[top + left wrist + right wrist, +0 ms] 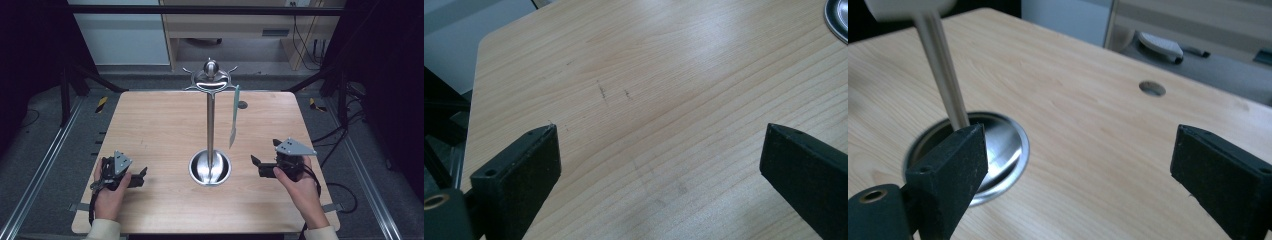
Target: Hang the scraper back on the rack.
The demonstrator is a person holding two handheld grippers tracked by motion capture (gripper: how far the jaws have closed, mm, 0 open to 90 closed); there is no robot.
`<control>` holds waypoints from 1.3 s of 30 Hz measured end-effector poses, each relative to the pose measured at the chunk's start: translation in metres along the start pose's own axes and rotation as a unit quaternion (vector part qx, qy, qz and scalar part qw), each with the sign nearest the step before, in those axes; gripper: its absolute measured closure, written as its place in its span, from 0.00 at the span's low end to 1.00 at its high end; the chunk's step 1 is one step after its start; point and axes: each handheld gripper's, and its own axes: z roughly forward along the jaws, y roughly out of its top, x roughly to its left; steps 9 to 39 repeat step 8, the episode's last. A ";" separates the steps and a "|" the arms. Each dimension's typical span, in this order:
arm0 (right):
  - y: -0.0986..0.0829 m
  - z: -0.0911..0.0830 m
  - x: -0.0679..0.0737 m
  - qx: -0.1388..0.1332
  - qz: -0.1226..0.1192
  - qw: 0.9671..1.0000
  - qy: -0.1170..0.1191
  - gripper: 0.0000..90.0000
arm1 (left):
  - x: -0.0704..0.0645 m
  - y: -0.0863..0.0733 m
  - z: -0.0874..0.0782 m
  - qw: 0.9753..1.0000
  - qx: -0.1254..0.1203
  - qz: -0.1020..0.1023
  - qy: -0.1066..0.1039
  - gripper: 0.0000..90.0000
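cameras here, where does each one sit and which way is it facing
High view: above the person's side of the table, looking forward and down at the metal stand with a pale strip hanging from it; both forearms, left claw and right claw show.
Left gripper view: rides the left claw, facing bare tabletop; its two black jaws stand wide apart.
Right gripper view: rides the right claw, facing the stand's pole and round base; jaws wide apart.
Shared: the stand's base edge appears in both gripper views.

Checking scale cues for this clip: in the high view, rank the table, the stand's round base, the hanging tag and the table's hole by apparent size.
1. Table
2. Stand's round base
3. Hanging tag, long but thin, so its place against the base is unsure
4. Hole
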 end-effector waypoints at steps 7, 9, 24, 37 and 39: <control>-0.037 0.016 -0.004 0.018 0.025 0.999 -0.023 0.11 | 0.000 0.002 -0.001 1.000 -0.005 -0.001 -0.003 0.03; -0.042 0.018 -0.005 0.025 0.028 0.999 -0.024 0.11 | 0.000 0.002 -0.001 1.000 -0.006 -0.001 -0.002 0.03; -0.042 0.018 -0.005 0.025 0.028 0.999 -0.024 0.11 | 0.000 0.002 -0.001 1.000 -0.006 -0.001 -0.002 0.03; -0.042 0.018 -0.005 0.025 0.028 0.999 -0.024 0.11 | 0.000 0.002 -0.001 1.000 -0.006 -0.001 -0.002 0.03; -0.042 0.018 -0.005 0.025 0.028 0.999 -0.024 0.11 | 0.000 0.002 -0.001 1.000 -0.006 -0.001 -0.002 0.03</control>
